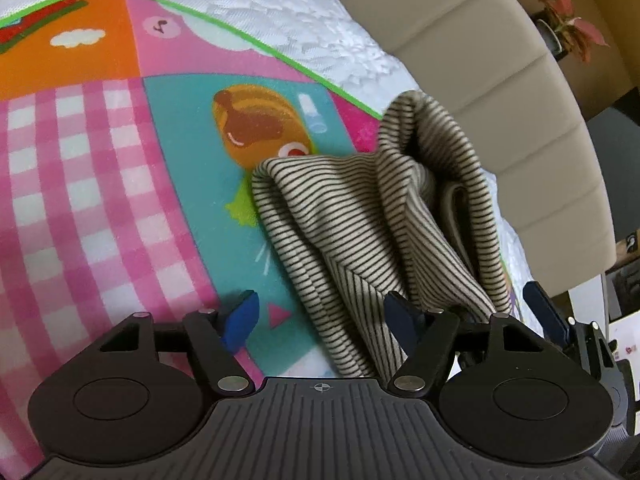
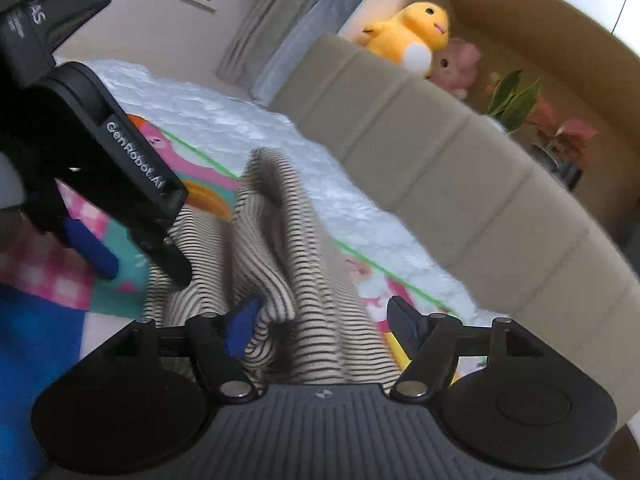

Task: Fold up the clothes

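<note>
Striped cloth (image 1: 360, 216) bunched on colourful mat (image 1: 100, 160), beige headboard (image 1: 500, 100) behind.
Left gripper (image 1: 324, 320): fingers spread wide, cloth lying between them, nothing pinched. Right gripper (image 2: 320, 320): fingers also apart, cloth draped across the gap, left blue pad (image 2: 240, 326) touching a fold.

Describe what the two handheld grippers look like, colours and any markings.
Both the left gripper and the right gripper have black linkage arms with silver pivot pins, ribbed dark grey bodies and blue fingers. White "GenRobot.AI" lettering runs along the left gripper's side in the right wrist view.
</note>
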`<state>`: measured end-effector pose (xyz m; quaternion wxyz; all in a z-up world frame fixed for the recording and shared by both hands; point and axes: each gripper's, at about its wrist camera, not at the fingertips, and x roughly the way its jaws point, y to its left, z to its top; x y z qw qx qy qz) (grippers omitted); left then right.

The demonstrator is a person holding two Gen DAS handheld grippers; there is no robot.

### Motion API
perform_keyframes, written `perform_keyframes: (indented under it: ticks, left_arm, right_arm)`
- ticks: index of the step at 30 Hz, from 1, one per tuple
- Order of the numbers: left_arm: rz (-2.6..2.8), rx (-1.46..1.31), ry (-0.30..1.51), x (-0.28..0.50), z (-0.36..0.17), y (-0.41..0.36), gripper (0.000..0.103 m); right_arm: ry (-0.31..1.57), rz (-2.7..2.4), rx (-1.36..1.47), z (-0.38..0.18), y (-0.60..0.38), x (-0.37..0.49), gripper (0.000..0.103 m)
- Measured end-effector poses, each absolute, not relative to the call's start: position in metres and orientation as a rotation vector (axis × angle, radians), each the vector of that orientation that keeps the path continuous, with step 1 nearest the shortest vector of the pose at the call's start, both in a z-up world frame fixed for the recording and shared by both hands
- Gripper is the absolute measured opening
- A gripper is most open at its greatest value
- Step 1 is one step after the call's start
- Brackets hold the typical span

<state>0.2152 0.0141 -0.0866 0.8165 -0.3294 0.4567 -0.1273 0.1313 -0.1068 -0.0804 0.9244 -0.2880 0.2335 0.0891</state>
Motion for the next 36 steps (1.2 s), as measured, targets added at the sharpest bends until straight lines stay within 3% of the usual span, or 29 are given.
perform_keyframes:
  ticks: [3,8,13,16,20,24,28,29,31,36]
  left_arm:
    - [-0.32,-0.763,0.979,0.22,-0.087,0.018,0.064]
    - [-0.337,-0.763,0.992,0.215,-0.093,0.015,0.057]
    - [-0.353,-0.763,1.006,0.211,-0.099,0.012,0.049]
    - [-0.366,-0.79,1.016,0.209,-0.102,0.014,0.048]
    - [-0.385,-0.834,1.031,0.212,-0.11,0.018,0.047]
    - [-0.381,-0.944,1.064,0.215,-0.115,0.036,0.041]
    - [-0.325,-1.028,0.99,0.201,-0.092,0.08,0.045]
    - [-0.324,-0.994,0.933,0.197,-0.078,0.09,0.049]
    - [-0.334,-0.937,0.825,0.188,-0.053,0.105,0.07]
    - [-0.417,-0.895,0.807,0.185,-0.045,0.099,0.073]
  right_arm:
    - [0.51,0.231,-0.628,-0.092,-0.102,0.13,0.075]
    - [0.459,0.116,-0.612,-0.086,-0.113,0.142,0.075]
    - [0.46,0.205,-0.777,-0.111,-0.104,0.148,0.075]
    - [0.476,0.208,-0.724,-0.093,-0.116,0.164,0.043]
    - [0.438,0.297,-0.842,-0.065,-0.106,0.148,0.027]
    - [0.422,0.422,-0.984,-0.06,-0.078,0.111,0.026]
    - [0.459,0.44,-1.114,-0.09,-0.063,0.098,0.026]
    - [0.463,0.443,-1.123,-0.093,-0.06,0.096,0.026]
    - [0.463,0.454,-1.118,-0.096,-0.051,0.091,0.026]
    - [0.452,0.505,-1.085,-0.093,-0.017,0.084,0.026]
